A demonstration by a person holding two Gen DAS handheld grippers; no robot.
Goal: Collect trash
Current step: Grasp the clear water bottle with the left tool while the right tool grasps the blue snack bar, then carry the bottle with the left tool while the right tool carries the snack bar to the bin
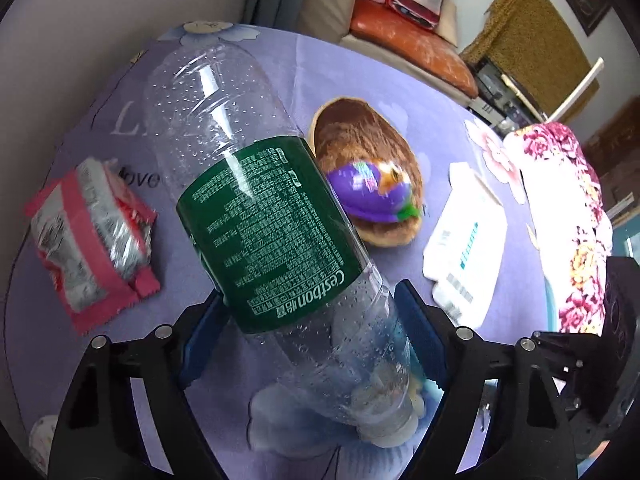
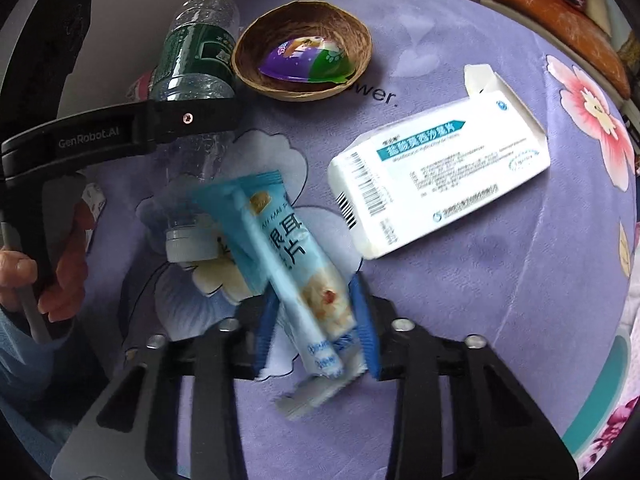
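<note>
the left claw [image 1: 312, 320] stands wide around a clear plastic bottle [image 1: 256, 184] with a green label. its blue pads sit at both sides of the bottle's lower body, and it seems they touch it, but the view there is not sharp enough to be sure. the bottle lies tilted over the purple flowered surface [image 1: 360, 68], its white cap [image 2: 188, 246] toward the claw.

the right claw [image 2: 316, 332] is narrow and pinches a light blue snack wrapper [image 2: 288, 256] between its blue pads; the wrapper stands up from the claw and is a little blurred.

on the surface, a white medicine box [image 2: 436, 176] lies to the right of the wrapper, with one end flap open. a brown coconut-shell bowl [image 2: 356, 52] just beside the bottle holds a purple and green jelly cup [image 2: 308, 60]. a crumpled red and silver wrapper [image 1: 92, 236] lies left of the bottle, apart from it. a hand [image 2: 60, 280] holds the left claw's handle.
</note>
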